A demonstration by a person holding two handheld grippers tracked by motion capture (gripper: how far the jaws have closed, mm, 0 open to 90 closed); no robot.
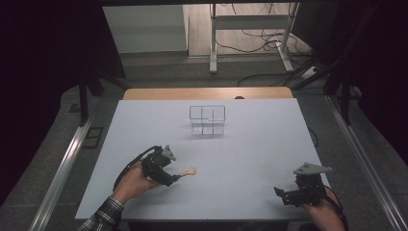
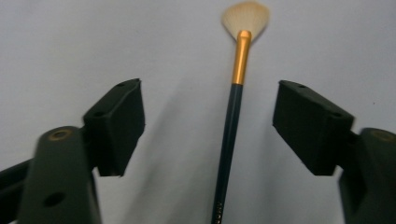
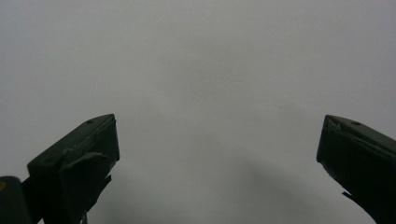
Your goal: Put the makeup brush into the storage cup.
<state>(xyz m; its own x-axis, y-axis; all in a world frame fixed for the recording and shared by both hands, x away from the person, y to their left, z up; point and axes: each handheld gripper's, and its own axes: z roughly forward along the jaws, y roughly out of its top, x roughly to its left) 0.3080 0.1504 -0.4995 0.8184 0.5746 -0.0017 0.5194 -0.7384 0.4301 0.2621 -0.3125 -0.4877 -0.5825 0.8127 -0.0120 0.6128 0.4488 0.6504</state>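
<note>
Plain white bench (image 1: 240, 144) in a dim room, wooden strip along the far edge, cables and a metal frame on the floor behind it. Pretty bare setup.

The thing being worked on is a slim makeup brush with a dark blue-black handle, a gold metal ferrule and a pale fan of bristles (image 2: 232, 121). In the high view it lies flat on the bench at about 7 o'clock from the bench's middle (image 1: 186, 172), bristles pointing toward 3 o'clock.

The left claw (image 1: 176, 178) is right at the handle end. In the left gripper view the jaws stand wide apart on either side of the handle, and neither one touches it, so nothing is gripped yet.

My guess on handling: this thing is very light and the handle is thin, stiff and probably glossy, so it could roll or skid sideways when the jaws close. The bristles are soft and would splay or bend, so I wouldn't pinch there. Best spot looks like the dark handle a bit below the ferrule, with the jaws squared across it and low to the bench.

Further out, a clear acrylic organizer with several compartments (image 1: 207, 120) sits around 12 o'clock, well apart from the brush. The right claw (image 1: 280, 194) hangs at about 4 o'clock near the bench's front edge, jaws spread wide, holding nothing.
</note>
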